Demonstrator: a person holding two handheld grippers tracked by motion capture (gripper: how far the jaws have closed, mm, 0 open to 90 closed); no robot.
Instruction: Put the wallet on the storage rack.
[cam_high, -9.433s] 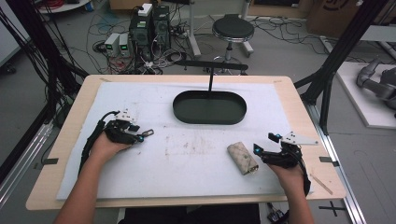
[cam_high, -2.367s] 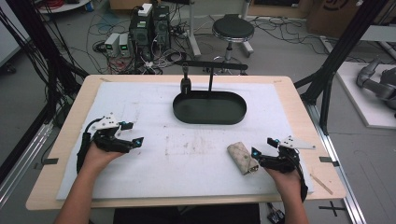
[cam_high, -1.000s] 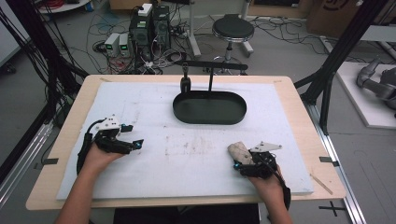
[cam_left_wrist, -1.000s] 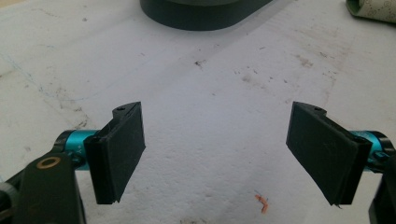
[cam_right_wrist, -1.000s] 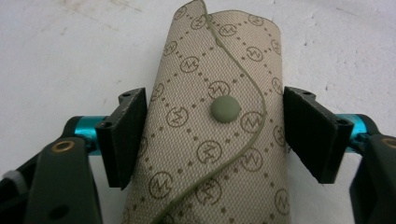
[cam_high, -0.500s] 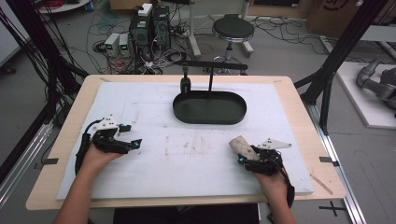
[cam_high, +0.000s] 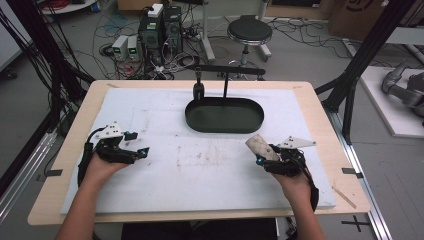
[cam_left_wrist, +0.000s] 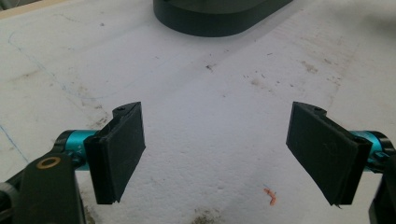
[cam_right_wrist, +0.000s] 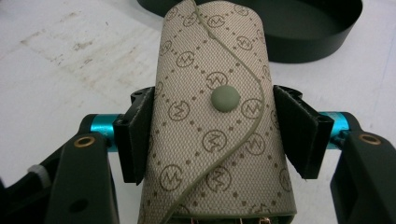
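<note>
The monogrammed key pouch (cam_right_wrist: 217, 121) is pinched across its middle by the right tongs (cam_right_wrist: 217, 133); the left tongs (cam_left_wrist: 229, 154) are spread, nothing between them. The soft fabric could be squeezed out of the pads, judging by the shallow grip, and dropped short of the black oval tray (cam_right_wrist: 327, 32) ahead.

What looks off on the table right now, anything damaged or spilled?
Nothing damaged or spilled. The pouch sits squarely in the right gripper, flap snapped shut. The tray is upright. The only blemishes are brownish smudges mid-mat and an orange scrap near the open left gripper.
</note>
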